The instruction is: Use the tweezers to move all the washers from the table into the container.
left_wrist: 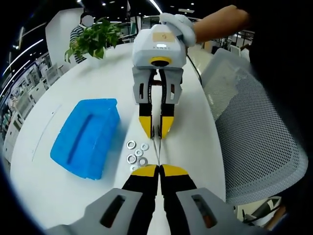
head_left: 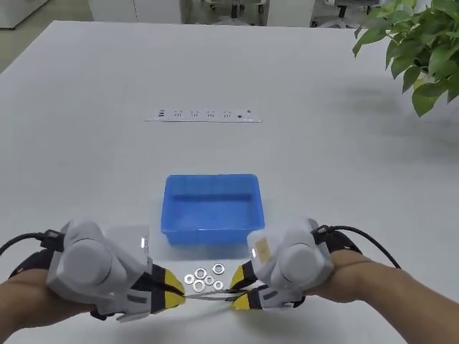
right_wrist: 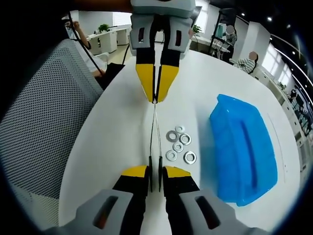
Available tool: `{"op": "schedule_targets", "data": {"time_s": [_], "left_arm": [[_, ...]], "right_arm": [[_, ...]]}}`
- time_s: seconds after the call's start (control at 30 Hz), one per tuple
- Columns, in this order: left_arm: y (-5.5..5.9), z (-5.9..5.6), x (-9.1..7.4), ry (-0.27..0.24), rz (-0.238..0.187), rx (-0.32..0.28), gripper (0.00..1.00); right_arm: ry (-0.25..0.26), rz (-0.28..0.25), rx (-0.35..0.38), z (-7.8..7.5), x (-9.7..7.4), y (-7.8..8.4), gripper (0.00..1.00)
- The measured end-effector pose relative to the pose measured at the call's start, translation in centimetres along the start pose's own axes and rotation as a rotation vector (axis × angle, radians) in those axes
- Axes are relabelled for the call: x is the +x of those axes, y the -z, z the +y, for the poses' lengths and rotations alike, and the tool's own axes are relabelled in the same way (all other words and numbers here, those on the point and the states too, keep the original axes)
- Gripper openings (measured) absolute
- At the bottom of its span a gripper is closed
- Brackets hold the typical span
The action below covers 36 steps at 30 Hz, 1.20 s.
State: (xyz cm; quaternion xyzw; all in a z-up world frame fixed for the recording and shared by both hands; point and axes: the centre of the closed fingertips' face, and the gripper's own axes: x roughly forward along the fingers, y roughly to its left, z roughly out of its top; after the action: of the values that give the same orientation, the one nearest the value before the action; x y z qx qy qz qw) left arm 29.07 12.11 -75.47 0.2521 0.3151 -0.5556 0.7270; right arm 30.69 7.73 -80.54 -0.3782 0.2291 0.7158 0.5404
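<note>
Left gripper (head_left: 174, 289) and right gripper (head_left: 241, 288) jaws each clamp one end of the tweezers (right_wrist: 155, 115) beside the washers (head_left: 204, 278). The right gripper view separates two arms; the head view shows one line.

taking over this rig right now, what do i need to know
Left hand-held gripper: shut on one end of the tweezers.
Right hand-held gripper: shut on the other end.
Six washers lie loose on the table beside the blue container, which looks empty.
Done: no washer in the container yet.
Left: all six washers.
</note>
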Motion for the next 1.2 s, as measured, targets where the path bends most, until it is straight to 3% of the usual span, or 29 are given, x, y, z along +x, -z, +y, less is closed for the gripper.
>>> {"op": "schedule_targets", "data": {"time_s": [0.2,0.73,0.93,1.2], "left_arm": [[-1.5,-0.2,-0.8,0.001,-0.026,0.011,0.06],[-4.9,-0.7,-3.1,0.012,-0.054,0.078,0.06],[-5.7,-0.6,-3.2,0.014,-0.071,0.086,0.06],[-6.7,-0.5,-2.5,0.021,-0.135,0.064,0.06]], "right_arm": [[-0.009,-0.009,-0.003,0.6,0.1,-0.4,0.13],[0.017,-0.108,0.054,0.9,0.5,-3.2,0.13],[0.028,-0.145,0.068,0.7,0.9,-4.1,0.12],[0.038,-0.169,0.102,0.8,0.9,-4.0,0.12]]}}
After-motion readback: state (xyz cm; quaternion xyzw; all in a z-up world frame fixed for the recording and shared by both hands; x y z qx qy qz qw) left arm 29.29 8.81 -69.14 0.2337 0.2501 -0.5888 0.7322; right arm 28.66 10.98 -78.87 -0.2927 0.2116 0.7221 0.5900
